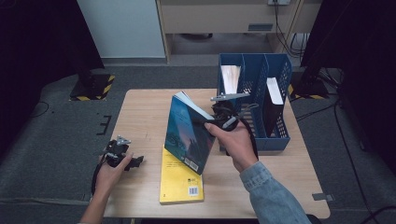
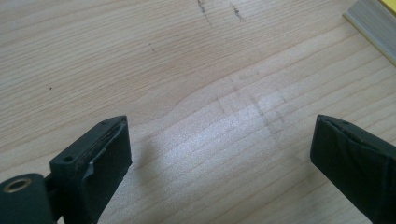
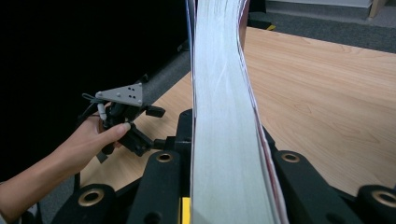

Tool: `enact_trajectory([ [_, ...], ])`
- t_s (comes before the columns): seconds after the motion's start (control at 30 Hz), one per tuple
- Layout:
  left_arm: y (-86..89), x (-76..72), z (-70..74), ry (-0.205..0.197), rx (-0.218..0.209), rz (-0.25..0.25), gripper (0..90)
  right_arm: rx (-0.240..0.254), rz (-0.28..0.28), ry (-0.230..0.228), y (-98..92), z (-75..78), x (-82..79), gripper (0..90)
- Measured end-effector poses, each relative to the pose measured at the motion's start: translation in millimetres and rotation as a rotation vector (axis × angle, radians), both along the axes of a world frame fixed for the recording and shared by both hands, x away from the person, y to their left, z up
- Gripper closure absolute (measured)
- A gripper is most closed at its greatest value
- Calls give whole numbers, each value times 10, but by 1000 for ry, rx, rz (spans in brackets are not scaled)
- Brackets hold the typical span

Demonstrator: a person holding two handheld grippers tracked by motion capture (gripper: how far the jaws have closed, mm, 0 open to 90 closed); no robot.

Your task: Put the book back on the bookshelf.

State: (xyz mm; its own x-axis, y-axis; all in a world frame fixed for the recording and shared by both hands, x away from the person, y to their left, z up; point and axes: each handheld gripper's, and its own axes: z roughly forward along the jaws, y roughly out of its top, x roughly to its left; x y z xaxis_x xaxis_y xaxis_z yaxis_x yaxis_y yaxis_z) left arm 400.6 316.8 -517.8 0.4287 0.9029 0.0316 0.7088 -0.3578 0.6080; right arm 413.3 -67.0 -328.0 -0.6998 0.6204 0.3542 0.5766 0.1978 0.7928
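My right gripper point(image 1: 211, 122) is shut on a blue-covered book point(image 1: 187, 135) and holds it tilted on end above the middle of the table. In the right gripper view the book's white page edge point(image 3: 219, 102) runs up between the two jaws. Beneath it a yellow book point(image 1: 181, 183) lies flat near the front edge. My left gripper point(image 1: 133, 162) rests at the table's left edge, open, with only bare wood between its jaws point(image 2: 219, 140). A corner of the yellow book point(image 2: 373, 23) sits just beyond it.
A blue file rack point(image 1: 279, 140) stands at the table's right side, just right of my right gripper, with a book in its left slot point(image 1: 229, 77) and a dark one in its right slot point(image 1: 273, 98). Carpet surrounds the wooden table point(image 1: 140, 116).
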Motion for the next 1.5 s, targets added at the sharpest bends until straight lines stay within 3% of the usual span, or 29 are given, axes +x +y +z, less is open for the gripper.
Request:
enact_trajectory([
  [0.17, -33, 9, -40, 16, 19, -13, 46, 7, -9, -9, -138, 9, -72, 727],
  [0.3, -44, 11, -48, 21, 22, -12, 39, 25, -33, -13, -356, -27, -217, 726],
  [0.57, -15, 11, -70, 27, -7, 6, 23, 23, -89, -19, -795, -50, -406, 725],
  [0.83, -4, 8, -86, 22, -19, 13, 10, 31, -132, -13, -1084, -64, -501, 724],
  [1.5, 2, -1, -124, -16, -40, 13, 0, 16, -196, -24, -1443, -55, -645, 722],
])
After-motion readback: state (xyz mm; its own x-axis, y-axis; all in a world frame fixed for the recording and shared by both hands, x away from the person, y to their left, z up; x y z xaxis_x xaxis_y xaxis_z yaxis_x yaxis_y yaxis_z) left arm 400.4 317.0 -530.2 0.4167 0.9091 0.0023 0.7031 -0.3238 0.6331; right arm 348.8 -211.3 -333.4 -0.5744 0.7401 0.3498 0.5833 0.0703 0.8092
